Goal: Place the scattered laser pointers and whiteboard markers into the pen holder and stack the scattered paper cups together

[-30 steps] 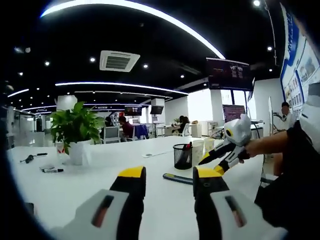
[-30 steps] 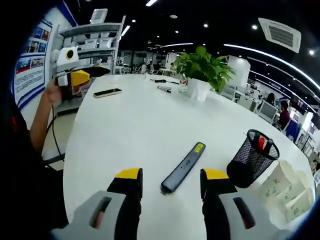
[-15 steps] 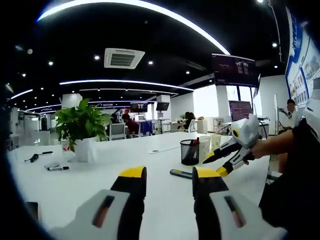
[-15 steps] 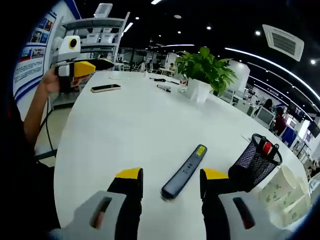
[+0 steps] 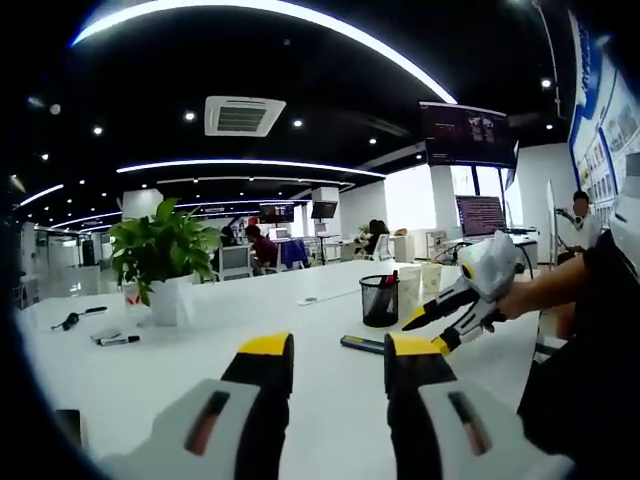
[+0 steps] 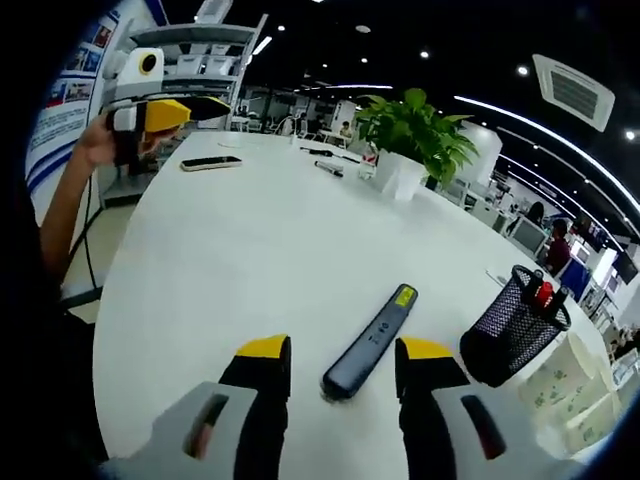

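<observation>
My right gripper [image 6: 330, 360] hovers low over the desk [image 6: 250, 250], fingers spread to either side of the laser pointer's [image 6: 372, 340] near end, beside the pen holder [image 6: 515, 325]. My left gripper [image 5: 328, 358] is raised, fingers apart, empty.
</observation>
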